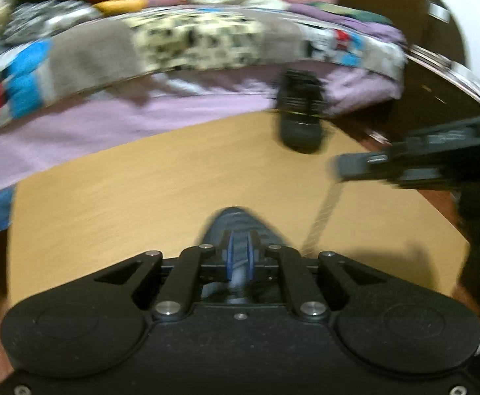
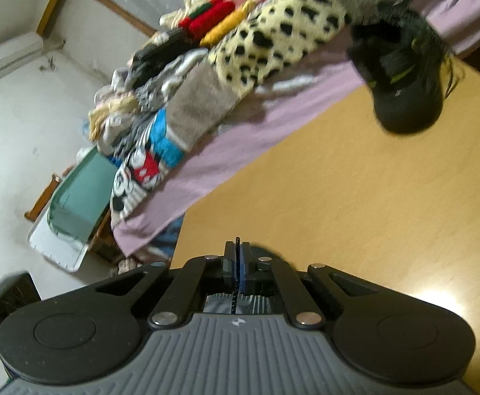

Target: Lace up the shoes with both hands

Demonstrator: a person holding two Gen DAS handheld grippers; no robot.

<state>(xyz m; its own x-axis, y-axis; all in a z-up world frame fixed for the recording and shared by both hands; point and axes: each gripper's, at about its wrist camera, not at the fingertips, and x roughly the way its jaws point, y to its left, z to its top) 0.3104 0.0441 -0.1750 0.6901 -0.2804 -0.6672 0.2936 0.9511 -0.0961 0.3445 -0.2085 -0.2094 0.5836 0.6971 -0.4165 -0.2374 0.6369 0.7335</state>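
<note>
Lace (image 1: 325,212) runs taut from the grey shoe (image 1: 236,222) under my left tongs (image 1: 239,250), clamped on something grey, to my right tongs (image 2: 237,263) pinching its end, presumably tensioning it.

two shoes: one black shoe (image 1: 300,115) far out on the tabletop (image 1: 141,191), one blue-grey shoe (image 1: 236,227) right under the left gripper (image 1: 238,256). two grippers, the right gripper (image 1: 348,166) included. one pale lace (image 1: 322,217). one bed (image 1: 108,118), one air conditioner (image 2: 9,54).
</note>
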